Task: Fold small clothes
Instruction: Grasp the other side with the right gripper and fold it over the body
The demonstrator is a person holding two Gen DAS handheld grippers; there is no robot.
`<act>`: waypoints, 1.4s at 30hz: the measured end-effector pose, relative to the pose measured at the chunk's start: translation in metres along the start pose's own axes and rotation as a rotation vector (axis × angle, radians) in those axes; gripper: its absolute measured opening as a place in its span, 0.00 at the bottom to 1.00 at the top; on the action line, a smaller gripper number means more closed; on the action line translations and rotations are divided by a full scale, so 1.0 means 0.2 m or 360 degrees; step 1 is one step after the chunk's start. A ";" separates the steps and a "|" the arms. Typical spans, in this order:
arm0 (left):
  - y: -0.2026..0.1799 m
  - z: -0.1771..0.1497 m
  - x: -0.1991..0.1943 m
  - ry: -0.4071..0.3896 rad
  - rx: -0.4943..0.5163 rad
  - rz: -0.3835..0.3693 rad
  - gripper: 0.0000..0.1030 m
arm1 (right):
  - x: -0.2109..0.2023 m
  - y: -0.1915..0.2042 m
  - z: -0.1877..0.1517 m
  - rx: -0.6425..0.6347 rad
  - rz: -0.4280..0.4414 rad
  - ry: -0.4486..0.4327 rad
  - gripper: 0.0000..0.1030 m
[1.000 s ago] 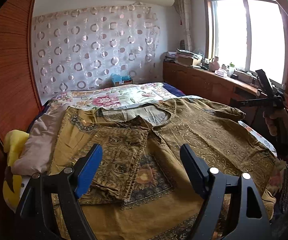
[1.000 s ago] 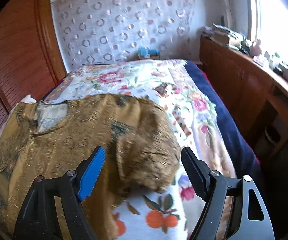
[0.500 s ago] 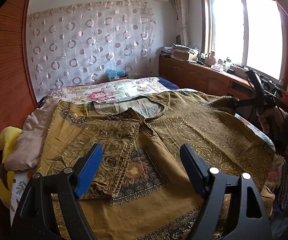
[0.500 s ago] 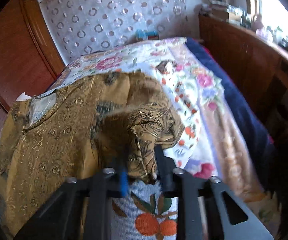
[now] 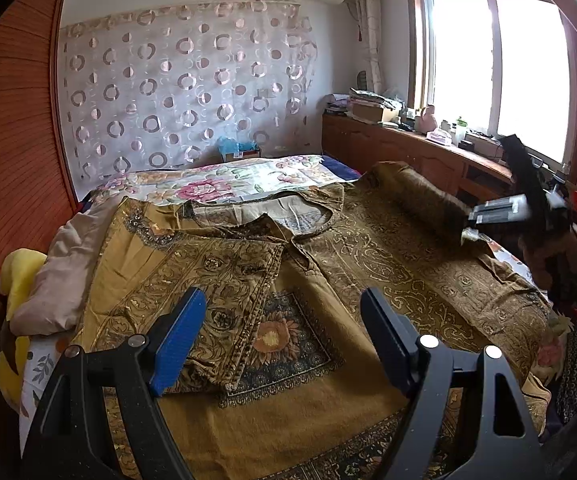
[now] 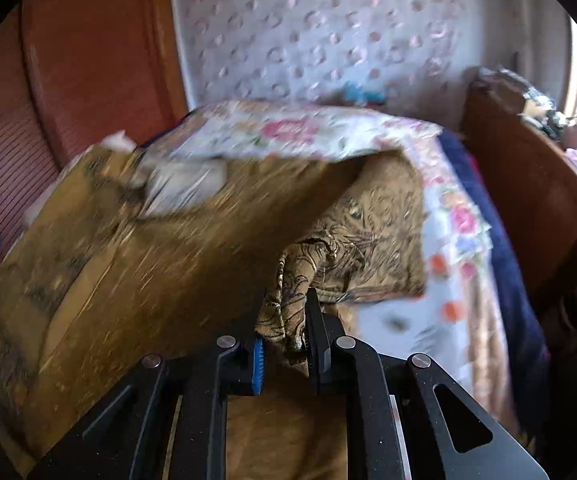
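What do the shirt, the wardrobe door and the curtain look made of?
Shirt: soft woven cloth, matte with faint gold print; it drapes and creases where the right gripper pinches it.
Wardrobe door: reddish wood or veneer, ribbed, slight sheen.
Curtain: thin sheer fabric with ring pattern.

We see daylight pour through a blown-out white window point(image 5: 496, 76) on the right, leaving the room softly lit. The left wrist view is sharp, its edges bent by fisheye. The right wrist view smears with motion blur across the shirt point(image 6: 148, 256), its corners black.
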State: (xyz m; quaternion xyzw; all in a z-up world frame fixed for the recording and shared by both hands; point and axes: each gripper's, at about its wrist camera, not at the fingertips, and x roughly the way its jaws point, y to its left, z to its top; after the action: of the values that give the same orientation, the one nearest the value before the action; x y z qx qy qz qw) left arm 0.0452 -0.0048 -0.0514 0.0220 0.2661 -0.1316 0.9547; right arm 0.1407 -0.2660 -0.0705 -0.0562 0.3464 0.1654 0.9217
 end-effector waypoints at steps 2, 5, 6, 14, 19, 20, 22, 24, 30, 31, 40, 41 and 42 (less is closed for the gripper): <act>0.00 -0.01 0.00 -0.0002 -0.0005 0.0014 0.78 | 0.03 0.03 -0.04 -0.0013 -0.0007 0.0039 0.33; 0.01 -0.01 0.00 0.0002 -0.0028 0.0015 0.78 | 0.02 0.03 -0.08 0.0053 0.0005 0.0049 0.49; 0.01 -0.01 -0.01 0.0001 -0.0033 0.0019 0.78 | 0.00 0.03 -0.10 0.0064 0.0017 0.0048 0.50; 0.02 -0.02 0.01 0.0018 -0.0059 0.0029 0.78 | -0.17 -0.03 -0.04 0.0111 -0.0028 -0.0113 0.53; 0.01 -0.02 0.02 0.0031 -0.0057 0.0020 0.78 | -0.04 -0.18 0.03 0.0226 -0.0067 -0.0064 0.53; 0.01 -0.03 0.02 0.0032 -0.0054 0.0021 0.78 | 0.01 -0.21 0.05 0.0253 -0.0072 -0.0035 0.53; 0.01 -0.03 0.02 0.0035 -0.0054 0.0016 0.78 | 0.11 -0.24 0.08 0.0308 -0.0055 0.0011 0.53; 0.01 -0.04 0.03 0.0044 -0.0060 0.0018 0.78 | 0.18 -0.26 0.10 0.0340 -0.0051 0.0056 0.53; 0.02 -0.05 0.03 0.0055 -0.0070 0.0015 0.78 | 0.30 -0.30 0.18 0.0396 0.0009 0.0125 0.53; 0.02 -0.05 0.04 0.0057 -0.0070 0.0013 0.78 | 0.30 -0.31 0.19 0.0395 0.0010 0.0127 0.53; 0.01 -0.06 0.04 0.0061 -0.0076 0.0014 0.78 | 0.21 -0.17 0.28 0.0223 0.0062 -0.0070 0.07; 0.01 -0.06 0.04 0.0064 -0.0077 0.0013 0.78 | 0.18 -0.13 0.29 0.0204 0.0090 -0.0083 0.07; 0.01 -0.06 0.04 0.0066 -0.0077 0.0011 0.78 | 0.17 -0.08 0.29 0.0181 0.0117 -0.0090 0.07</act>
State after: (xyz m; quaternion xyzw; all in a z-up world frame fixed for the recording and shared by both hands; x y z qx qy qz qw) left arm 0.0462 -0.0031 -0.0663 0.0024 0.2890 -0.1212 0.9496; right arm 0.2067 -0.2600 -0.0486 0.0137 0.3308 0.1808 0.9261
